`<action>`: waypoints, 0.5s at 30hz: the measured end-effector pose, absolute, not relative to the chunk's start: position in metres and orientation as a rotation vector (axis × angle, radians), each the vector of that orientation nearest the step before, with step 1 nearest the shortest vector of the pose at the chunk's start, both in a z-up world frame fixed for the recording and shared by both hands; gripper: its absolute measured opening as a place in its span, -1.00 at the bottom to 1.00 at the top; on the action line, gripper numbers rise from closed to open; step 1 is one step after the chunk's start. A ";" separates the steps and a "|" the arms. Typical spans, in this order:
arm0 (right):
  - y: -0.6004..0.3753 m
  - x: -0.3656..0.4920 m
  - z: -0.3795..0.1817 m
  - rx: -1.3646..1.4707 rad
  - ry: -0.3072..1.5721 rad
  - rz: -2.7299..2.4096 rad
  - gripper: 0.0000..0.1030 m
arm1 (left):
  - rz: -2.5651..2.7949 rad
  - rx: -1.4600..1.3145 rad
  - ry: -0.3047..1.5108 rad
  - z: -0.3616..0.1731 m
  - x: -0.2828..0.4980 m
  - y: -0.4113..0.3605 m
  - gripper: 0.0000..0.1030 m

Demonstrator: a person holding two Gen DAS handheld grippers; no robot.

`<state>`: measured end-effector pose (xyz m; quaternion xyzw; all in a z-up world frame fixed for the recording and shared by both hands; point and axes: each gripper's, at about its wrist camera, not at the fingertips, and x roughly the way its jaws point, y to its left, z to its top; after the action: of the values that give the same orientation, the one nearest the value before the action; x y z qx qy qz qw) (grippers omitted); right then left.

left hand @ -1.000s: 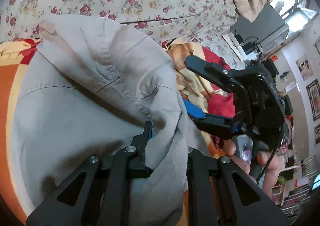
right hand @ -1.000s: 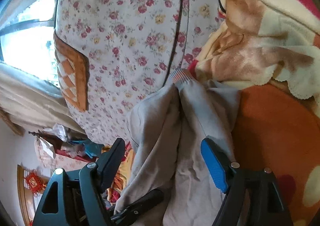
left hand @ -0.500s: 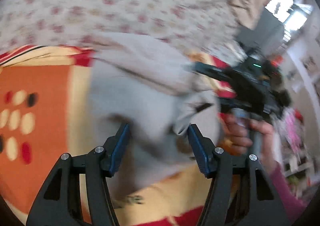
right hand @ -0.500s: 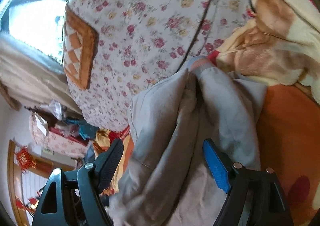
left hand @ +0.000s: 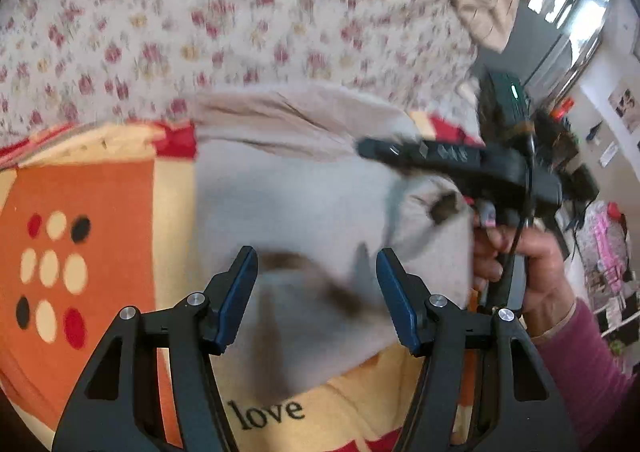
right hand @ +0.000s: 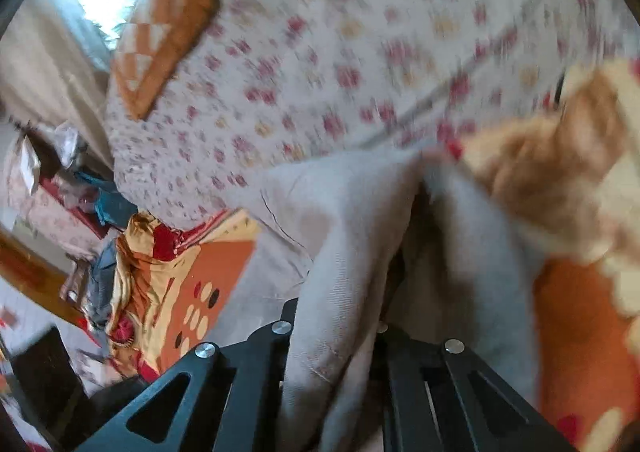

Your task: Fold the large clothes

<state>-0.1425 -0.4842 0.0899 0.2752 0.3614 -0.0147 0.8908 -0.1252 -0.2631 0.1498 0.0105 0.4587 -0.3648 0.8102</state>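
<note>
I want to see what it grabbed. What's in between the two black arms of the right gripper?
A fold of the grey garment is pinched in the shut right gripper, which just closed; the right wrist view shows it.

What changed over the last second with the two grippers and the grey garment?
The left gripper let go: a second ago it pinched a fold of the grey garment, now its jaws stand open over the cloth. The right gripper did the reverse: its jaws have just been closing and now clamp a fold of the garment. The garment stays on the orange blanket beside the floral bedding.
</note>
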 end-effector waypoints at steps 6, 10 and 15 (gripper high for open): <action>-0.526 -0.139 0.049 0.645 0.835 -0.124 -0.84 | -0.705 0.066 1.110 0.099 -0.110 -0.283 0.20; -0.526 -0.158 0.075 0.576 0.850 -0.197 -0.07 | -0.687 0.094 1.103 0.087 -0.117 -0.287 0.20; -0.484 -0.190 0.128 0.409 0.813 -0.097 -0.06 | -0.701 0.109 1.100 0.085 -0.119 -0.286 0.20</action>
<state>-0.1896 -0.4843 0.1276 0.1974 0.3925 -0.0467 0.8971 -0.1191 -0.2857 0.0848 0.0508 0.5114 -0.3260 0.7935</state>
